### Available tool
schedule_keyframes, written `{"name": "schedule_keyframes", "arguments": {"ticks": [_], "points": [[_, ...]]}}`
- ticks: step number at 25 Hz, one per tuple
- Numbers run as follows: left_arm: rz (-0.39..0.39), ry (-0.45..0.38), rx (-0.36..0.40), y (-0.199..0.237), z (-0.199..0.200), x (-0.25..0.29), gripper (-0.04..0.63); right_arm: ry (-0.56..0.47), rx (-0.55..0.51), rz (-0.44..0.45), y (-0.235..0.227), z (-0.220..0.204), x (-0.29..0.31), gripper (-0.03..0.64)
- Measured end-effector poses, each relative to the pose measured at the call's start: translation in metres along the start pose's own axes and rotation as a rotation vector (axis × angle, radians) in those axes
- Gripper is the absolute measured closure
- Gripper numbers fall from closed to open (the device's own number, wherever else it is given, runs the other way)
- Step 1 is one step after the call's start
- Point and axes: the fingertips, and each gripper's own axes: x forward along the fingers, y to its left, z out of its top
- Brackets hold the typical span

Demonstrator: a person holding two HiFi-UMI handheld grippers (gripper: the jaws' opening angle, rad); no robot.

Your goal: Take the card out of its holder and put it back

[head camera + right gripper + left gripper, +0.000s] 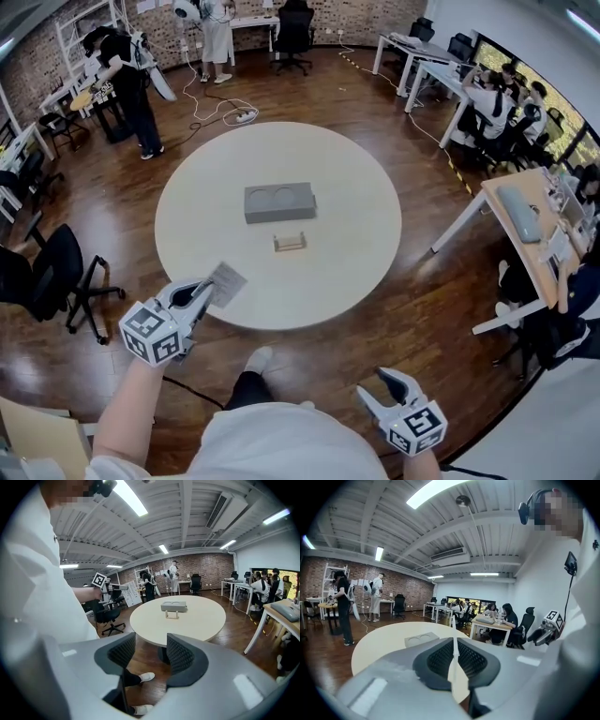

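My left gripper (203,290) is shut on a white card (224,282), held over the near left edge of the round table (356,272). In the left gripper view the card (453,657) stands edge-on between the closed pads. The small wooden card holder (290,243) stands without a card near the table's middle, well ahead of the card; it also shows as the holder (172,614) in the right gripper view. My right gripper (375,387) hangs low by my body off the table, open, nothing between its pads (180,654).
A grey block with two round recesses (279,202) lies just behind the holder. A black office chair (56,277) stands left of the table. Desks with seated people (497,103) fill the right side, and people stand at the far left (127,75).
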Motion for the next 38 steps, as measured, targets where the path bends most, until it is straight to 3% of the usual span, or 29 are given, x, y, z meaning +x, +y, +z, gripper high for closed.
{"name": "schedule_keyframes", "arguments": {"ticks": [10, 18, 30, 38], "points": [[-0.243, 0.045, 0.164, 0.045, 0.043, 0.1, 0.58, -0.022, 0.092, -0.18, -0.02, 0.018, 0.013, 0.403], [-0.455, 0.093, 0.254, 0.075, 0.04, 0.189, 0.58, -0.021, 0.169, -0.32, -0.014, 0.035, 0.046, 0.403], [-0.618, 0.177, 0.22, 0.091, -0.006, 0.27, 0.58, 0.019, 0.301, -0.482, 0.013, 0.04, 0.071, 0.402], [-0.635, 0.206, 0.209, 0.093, -0.026, 0.298, 0.58, 0.044, 0.33, -0.525, 0.015, 0.041, 0.073, 0.403]]}}
